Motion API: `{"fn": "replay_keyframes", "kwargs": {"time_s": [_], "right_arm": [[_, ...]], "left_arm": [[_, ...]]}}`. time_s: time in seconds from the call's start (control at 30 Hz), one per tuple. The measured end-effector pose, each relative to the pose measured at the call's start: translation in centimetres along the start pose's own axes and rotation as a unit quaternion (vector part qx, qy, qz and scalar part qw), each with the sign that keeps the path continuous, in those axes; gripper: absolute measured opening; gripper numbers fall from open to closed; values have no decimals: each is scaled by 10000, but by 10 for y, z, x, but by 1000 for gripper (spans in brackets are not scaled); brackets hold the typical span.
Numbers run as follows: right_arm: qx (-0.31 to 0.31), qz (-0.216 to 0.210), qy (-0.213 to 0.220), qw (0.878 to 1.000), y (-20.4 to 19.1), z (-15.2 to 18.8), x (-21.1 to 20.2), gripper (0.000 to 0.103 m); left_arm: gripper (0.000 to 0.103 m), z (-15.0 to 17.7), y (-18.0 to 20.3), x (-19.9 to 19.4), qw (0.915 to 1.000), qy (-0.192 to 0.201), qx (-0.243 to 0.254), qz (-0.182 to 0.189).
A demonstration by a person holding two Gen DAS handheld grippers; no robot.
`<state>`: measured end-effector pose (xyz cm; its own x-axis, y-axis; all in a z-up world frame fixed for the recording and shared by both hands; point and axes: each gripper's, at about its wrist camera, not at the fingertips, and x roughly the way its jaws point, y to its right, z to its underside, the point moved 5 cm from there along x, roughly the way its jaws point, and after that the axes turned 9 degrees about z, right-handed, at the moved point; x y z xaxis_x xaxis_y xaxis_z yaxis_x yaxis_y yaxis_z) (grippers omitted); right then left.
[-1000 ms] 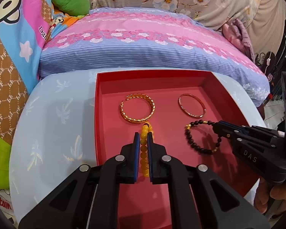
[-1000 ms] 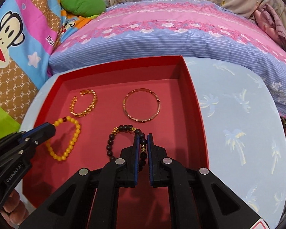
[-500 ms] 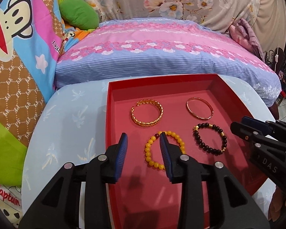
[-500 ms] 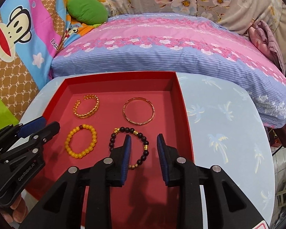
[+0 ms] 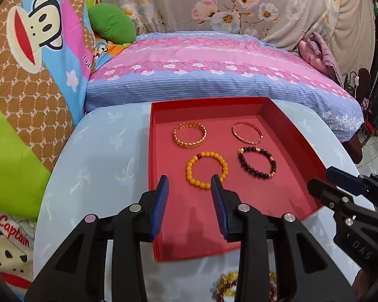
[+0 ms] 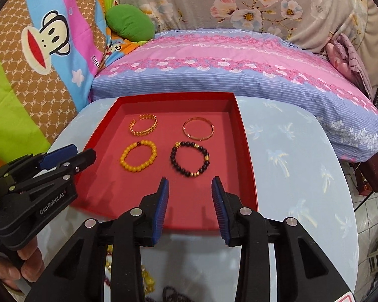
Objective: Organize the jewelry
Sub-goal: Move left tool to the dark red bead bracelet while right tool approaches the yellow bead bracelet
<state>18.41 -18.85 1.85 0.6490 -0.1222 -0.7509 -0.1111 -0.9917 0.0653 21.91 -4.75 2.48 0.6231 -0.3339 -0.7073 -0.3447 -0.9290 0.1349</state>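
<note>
A red tray (image 5: 297, 136) (image 6: 244, 136) sits on the round pale blue table. In it lie a gold link bangle (image 5: 189, 137) (image 6: 143, 127), a thin rose-gold bangle (image 5: 247, 133) (image 6: 198, 132), a yellow bead bracelet (image 5: 206, 170) (image 6: 138, 155) and a dark bead bracelet (image 5: 257, 162) (image 6: 190, 162). My left gripper (image 5: 190, 185) is open and empty above the tray's near part. My right gripper (image 6: 190, 186) is open and empty, just short of the dark bracelet.
More loose jewelry lies on the table near me, partly hidden by the grippers (image 5: 226, 287) (image 6: 148, 280). A pink and blue striped bed (image 5: 214, 68) lies behind the table. Cartoon-print bedding (image 5: 32, 58) is at the left.
Both grippers opened, letting go of the yellow and dark bracelets, which now lie in the tray. Both grippers pulled back and up toward me.
</note>
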Motion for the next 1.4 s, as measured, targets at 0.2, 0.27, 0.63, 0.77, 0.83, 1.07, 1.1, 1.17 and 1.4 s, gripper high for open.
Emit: {"fn": "replay_keyframes", "kwargs": {"time_s": [0.2,0.27,0.63,0.77,0.83,1.07,1.1,1.17,1.4], "right_arm": [[69,-99,-143,9998,-1,34,-15,35],[68,-113,-191,9997,-1,45,-18,35],[10,-146,-481,9987,-10,100,-22,35],[59,-200,-540,9983,-12,107,-21,35],[67,-212,-552,9982,-13,109,-21,35],[46,-253,-587,9979,-17,109,-17,35],[42,-256,-592,9979,-18,109,-16,35],[32,-277,-608,9978,-20,109,-15,35],[-68,-357,-628,9974,-31,105,-9,32]], "left_arm": [[35,28,1,-22,9999,-34,-85,42],[35,41,1,-26,9998,-99,-170,84],[35,99,5,-26,9969,-476,-519,363],[35,110,13,-21,9956,-583,-541,494],[35,114,15,-17,9949,-642,-552,549],[16,116,18,-13,9917,-684,-654,875],[11,116,17,-13,9909,-682,-687,936],[8,117,14,-16,9907,-663,-718,946],[7,119,3,-23,9924,-639,-770,722]]}}
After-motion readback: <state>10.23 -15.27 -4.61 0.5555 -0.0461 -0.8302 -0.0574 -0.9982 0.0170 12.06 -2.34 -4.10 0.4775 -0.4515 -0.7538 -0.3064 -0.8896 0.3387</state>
